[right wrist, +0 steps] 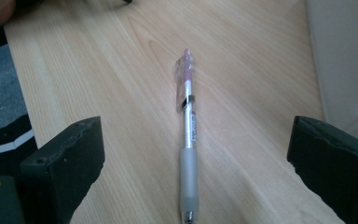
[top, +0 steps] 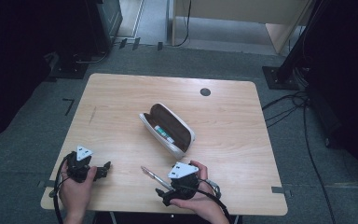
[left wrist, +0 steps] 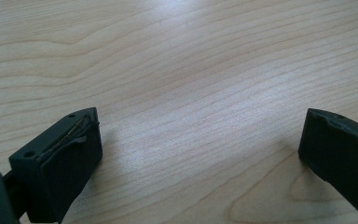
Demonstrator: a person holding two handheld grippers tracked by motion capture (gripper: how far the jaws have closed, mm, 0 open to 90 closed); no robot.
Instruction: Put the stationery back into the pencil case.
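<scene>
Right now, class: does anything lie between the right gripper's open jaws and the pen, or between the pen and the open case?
Nothing visible does. The pen lies on bare table between the right gripper's open jaws. Bare wood separates it from the open case, which already holds another item.

Light wooden table (top: 121, 98), round dark hole (top: 205, 92) near far edge. Open white case (top: 179, 147) at centre, brown-lined. Pink-capped pen (top: 152, 174) flat near front edge.
</scene>
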